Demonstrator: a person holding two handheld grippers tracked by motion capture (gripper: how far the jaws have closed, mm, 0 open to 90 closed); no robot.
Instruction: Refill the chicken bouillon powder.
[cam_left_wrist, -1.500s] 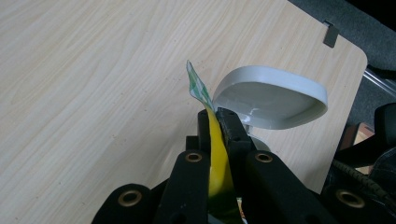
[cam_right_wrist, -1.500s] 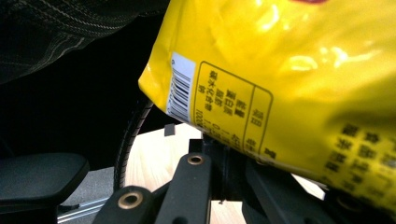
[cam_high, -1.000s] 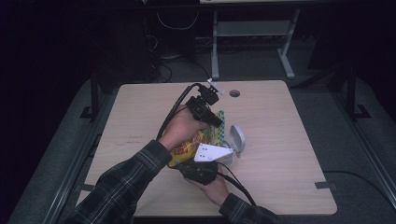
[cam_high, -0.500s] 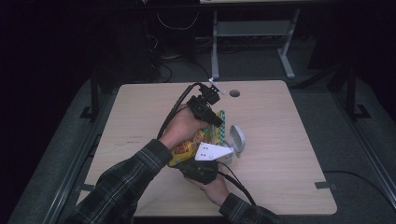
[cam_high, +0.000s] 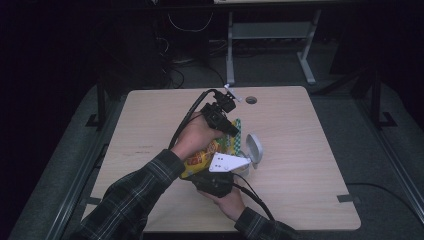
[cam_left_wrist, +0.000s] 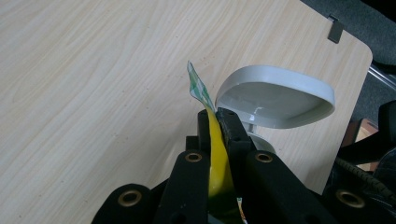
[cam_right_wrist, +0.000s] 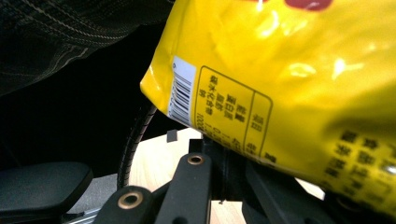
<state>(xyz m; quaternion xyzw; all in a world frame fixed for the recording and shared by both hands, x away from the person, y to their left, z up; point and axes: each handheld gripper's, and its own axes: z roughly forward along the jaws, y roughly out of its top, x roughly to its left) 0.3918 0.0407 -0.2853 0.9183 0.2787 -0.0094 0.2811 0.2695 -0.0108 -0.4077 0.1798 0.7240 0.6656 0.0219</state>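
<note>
On the wooden counter, both grippers pinched the yellow bag: left gripper jaws squeezed its edge, right gripper jaws its bottom.

Table: a light wood-grain top with rounded corners, standing on dark grey carpeted floor. A round cable hole pierces the top near the far edge, at about 12 o'clock from the table's middle. Dark tape strips mark the near corners, at about 4 and 8 o'clock. A white bowl-like dish sits close to the middle, tilted on its edge; whether it rests directly on the surface cannot be told. In the left gripper view the same grain runs beneath that dish.
</note>
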